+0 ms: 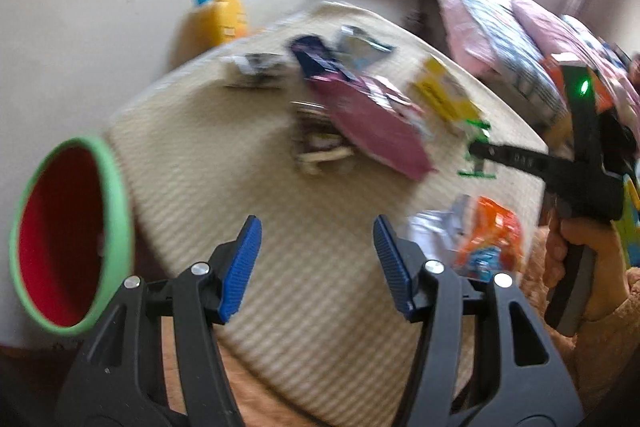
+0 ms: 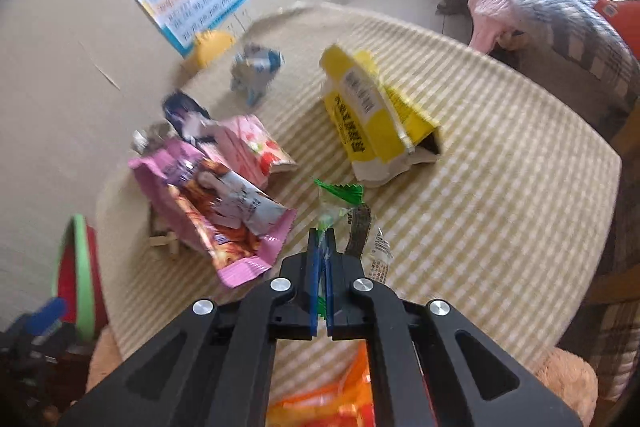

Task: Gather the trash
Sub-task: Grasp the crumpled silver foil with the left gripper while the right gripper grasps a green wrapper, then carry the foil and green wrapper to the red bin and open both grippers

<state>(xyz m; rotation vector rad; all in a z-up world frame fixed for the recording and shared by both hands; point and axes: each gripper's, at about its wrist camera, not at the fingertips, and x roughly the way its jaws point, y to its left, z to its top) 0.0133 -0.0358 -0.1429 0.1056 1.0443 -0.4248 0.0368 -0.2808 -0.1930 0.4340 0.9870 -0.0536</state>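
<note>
While most of the litter lies scattered on the desk (image 2: 500, 155) with its striped cloth, the collection looks barely begun, judging by how much is left. Taking the yellow carton (image 2: 372, 115) as the landmark and reading the right wrist view from left to right: far to its left, off the desk edge, stands the red bin with a green rim (image 1: 68, 235), the likely place for the rubbish; nothing can be made out inside it. Nearer, still left of the carton, a purple snack wrapper (image 2: 216, 211) overlaps a pink packet (image 2: 252, 147), and a crumpled blue-and-white wrapper (image 2: 256, 71) sits behind them. Just in front of the carton lies the clear wrapper with green ends (image 2: 340, 199). It is thin, crinkled film with zigzag green edges and a dark printed strip trailing on the cloth to the right.

The right hand-held gripper (image 2: 321, 251) is pressed together, pinching the near end of that clear wrapper between its blue pads; the far end seems to rest on the cloth. The left hand-held gripper (image 1: 318, 247) hangs spread and empty above the desk's near edge, well in front of the carton. An orange bag (image 1: 492, 239) lies near that edge too, waiting with the rest.
</note>
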